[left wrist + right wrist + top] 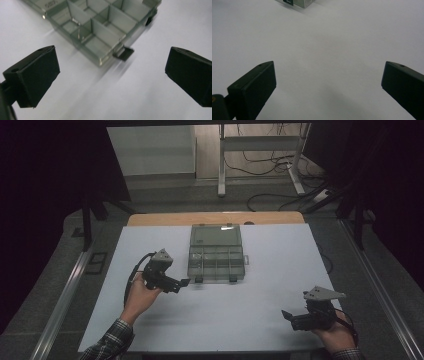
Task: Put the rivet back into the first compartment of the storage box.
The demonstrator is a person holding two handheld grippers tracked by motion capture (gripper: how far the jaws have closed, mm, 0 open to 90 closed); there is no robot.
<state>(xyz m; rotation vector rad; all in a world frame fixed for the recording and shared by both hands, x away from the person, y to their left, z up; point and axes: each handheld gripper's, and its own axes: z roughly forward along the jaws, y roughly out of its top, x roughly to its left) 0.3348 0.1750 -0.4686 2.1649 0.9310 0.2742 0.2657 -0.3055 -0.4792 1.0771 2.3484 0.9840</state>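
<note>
On white table sheet: clear compartment box is being kept at centre-rear, lid closed, two dark latches facing person. Left gripper is being held just beside box's front-left corner, jaws spread wide, nothing between them. Right gripper is being held near front-right edge, well apart from box, jaws likewise wide apart, nothing being gripped.

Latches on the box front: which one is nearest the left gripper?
The left latch, on the box front corner just ahead of the left gripper; the right latch lies farther along.
</note>
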